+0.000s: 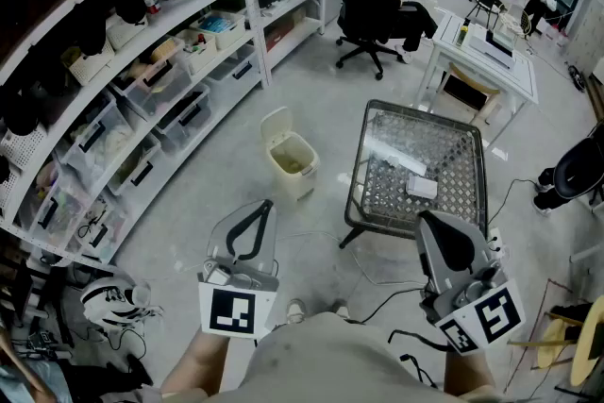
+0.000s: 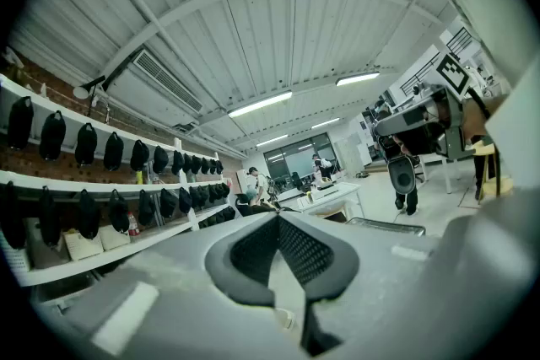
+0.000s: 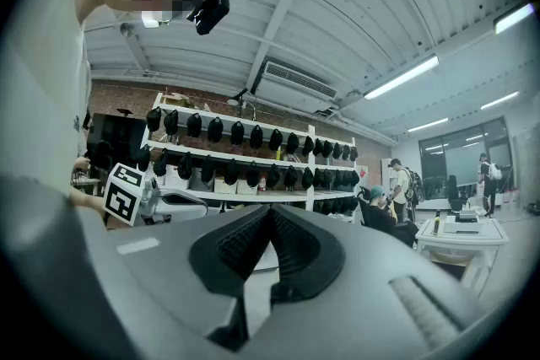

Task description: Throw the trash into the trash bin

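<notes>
A cream trash bin [image 1: 291, 156] with its lid tipped back stands on the floor between the shelves and a low mesh-topped table [image 1: 366, 203]. On that table lie a white packet [image 1: 422, 187] and a pale wrapper [image 1: 401, 163]. My left gripper [image 1: 265, 207] [image 2: 278, 217] is held close to my body and points toward the bin. Its jaws are shut with nothing between them. My right gripper [image 1: 427, 220] [image 3: 270, 212] hovers over the table's near edge, shut and holding nothing. Both grippers point level.
Long white shelves [image 1: 179, 42] with storage boxes and black caps line the left side. A person sits in an office chair [image 1: 373, 9] at the back, next to a white desk [image 1: 486, 57]. Cables [image 1: 377, 274] run over the floor near my feet, and sneakers [image 1: 109, 302] lie at the lower left.
</notes>
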